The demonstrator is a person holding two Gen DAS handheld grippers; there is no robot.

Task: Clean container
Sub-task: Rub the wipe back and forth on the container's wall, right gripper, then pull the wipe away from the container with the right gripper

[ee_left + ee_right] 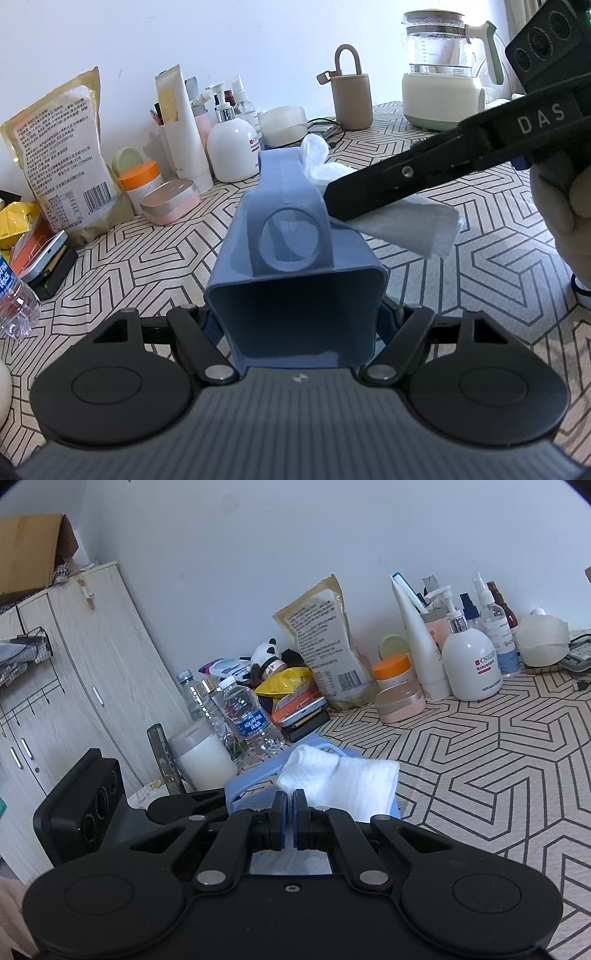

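Above the patterned tablecloth [461, 280], a blue container [291, 280] is held in the left gripper [295, 325], whose fingers are closed against its two sides (the pads themselves are hidden behind its walls). Its open mouth is turned toward the left wrist camera. The right gripper [290, 812] is seen with its jaws pinched together on a folded white cloth [347, 779], which is laid across the container's upper right side.

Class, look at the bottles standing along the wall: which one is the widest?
The squat white pump bottle with the red label; the spray bottles beside it are slimmer and clear.
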